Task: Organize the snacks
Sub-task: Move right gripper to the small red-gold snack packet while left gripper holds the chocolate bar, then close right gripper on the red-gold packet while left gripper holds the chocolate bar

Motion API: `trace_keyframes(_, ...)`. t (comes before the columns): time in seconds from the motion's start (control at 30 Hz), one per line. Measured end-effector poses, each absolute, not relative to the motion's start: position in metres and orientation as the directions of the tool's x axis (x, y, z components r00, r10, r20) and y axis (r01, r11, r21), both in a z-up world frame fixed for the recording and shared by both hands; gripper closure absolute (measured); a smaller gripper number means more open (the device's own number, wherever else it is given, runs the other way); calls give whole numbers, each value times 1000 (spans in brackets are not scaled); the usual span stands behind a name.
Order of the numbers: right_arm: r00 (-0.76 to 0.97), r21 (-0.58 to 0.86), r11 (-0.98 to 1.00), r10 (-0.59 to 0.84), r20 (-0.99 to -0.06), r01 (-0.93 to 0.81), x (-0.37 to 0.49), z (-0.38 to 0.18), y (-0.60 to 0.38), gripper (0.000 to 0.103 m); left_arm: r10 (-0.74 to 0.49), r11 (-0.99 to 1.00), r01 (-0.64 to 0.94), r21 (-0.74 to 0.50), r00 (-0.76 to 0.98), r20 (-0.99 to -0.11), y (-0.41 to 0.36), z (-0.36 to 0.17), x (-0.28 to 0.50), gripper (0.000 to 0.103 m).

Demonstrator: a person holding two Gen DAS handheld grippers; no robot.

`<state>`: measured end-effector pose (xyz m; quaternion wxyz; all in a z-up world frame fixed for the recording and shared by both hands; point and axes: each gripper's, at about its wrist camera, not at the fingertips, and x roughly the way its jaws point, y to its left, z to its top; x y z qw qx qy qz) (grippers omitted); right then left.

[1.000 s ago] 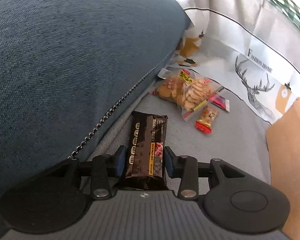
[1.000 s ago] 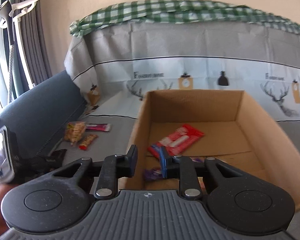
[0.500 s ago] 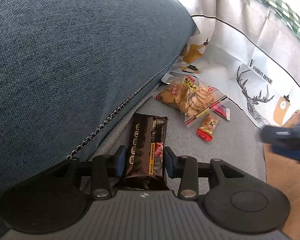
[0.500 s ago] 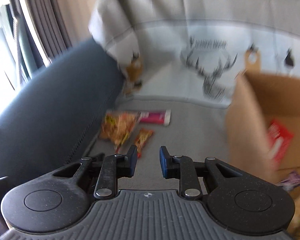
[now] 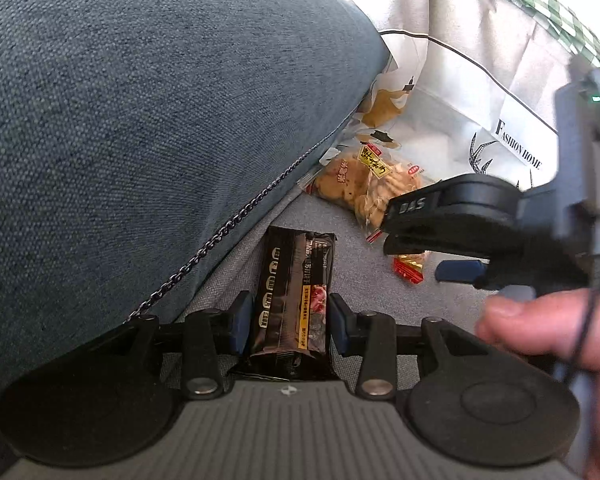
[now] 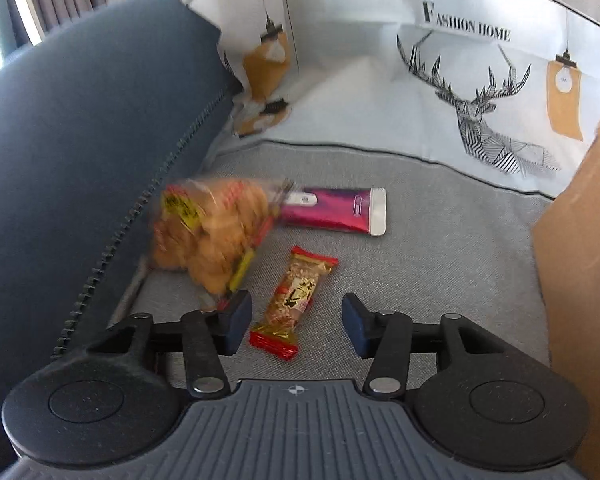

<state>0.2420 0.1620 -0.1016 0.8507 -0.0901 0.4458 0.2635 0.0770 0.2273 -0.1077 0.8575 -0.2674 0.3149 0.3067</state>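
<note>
Glossy foil snack wrapper (image 6: 293, 300); woven grey cloth seat (image 6: 440, 256); matt cardboard box (image 6: 580, 264).

1. We see a grey sofa seat (image 6: 440, 264), blue cushion (image 6: 80, 128) along its left.
2. On it: cracker bag (image 6: 212, 232), magenta packet (image 6: 332, 210), red-gold snack bar (image 6: 294, 300), black snack pack (image 5: 290, 296).
3. Cardboard box (image 6: 580, 280) at right.

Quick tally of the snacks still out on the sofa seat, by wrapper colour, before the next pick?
Black wrapper: 1, the bar between the left hand-held gripper fingers.
Clear bag: 1, the biscuits.
Pink wrapper: 1, the pack.
Red and gold wrapper: 1, the small bar between the opening right hand-held gripper fingers.
Total: 4
</note>
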Motion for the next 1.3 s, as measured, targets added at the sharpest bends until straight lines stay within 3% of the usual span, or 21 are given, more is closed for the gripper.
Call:
trace_keyframes(0.1, 494, 15, 823, 356, -793, -568, 237, -105, 170, 54, 360, 674, -692, -260, 615, -702, 226, -108, 77, 58)
trace_keyframes(0.13, 497, 5, 814, 360, -789, -581, 235, -104, 170, 67, 361, 675, -691, -258, 615, -701, 225, -109, 77, 58)
trace_keyframes(0.2, 504, -18, 803, 356, -787, -596, 233, -103, 167, 83, 364, 676, -691, -256, 615, -700, 225, -109, 77, 58)
trace_keyframes(0.73, 519, -7, 776, 416, -747, -631, 149, -36, 72, 85, 335, 721, -652, -237, 627, -703, 219, -103, 77, 60)
trace_keyframes(1.1, 423, 67, 670, 540, -728, -739, 50, -10, 9, 85, 89, 902, -376, -213, 644, -760, 179, -66, 56, 60)
trace_keyframes(1.3, 414, 67, 643, 566, -713, -763, 17, -36, -6, 85, 32, 940, -292, -179, 595, -803, 171, -66, 36, 60)
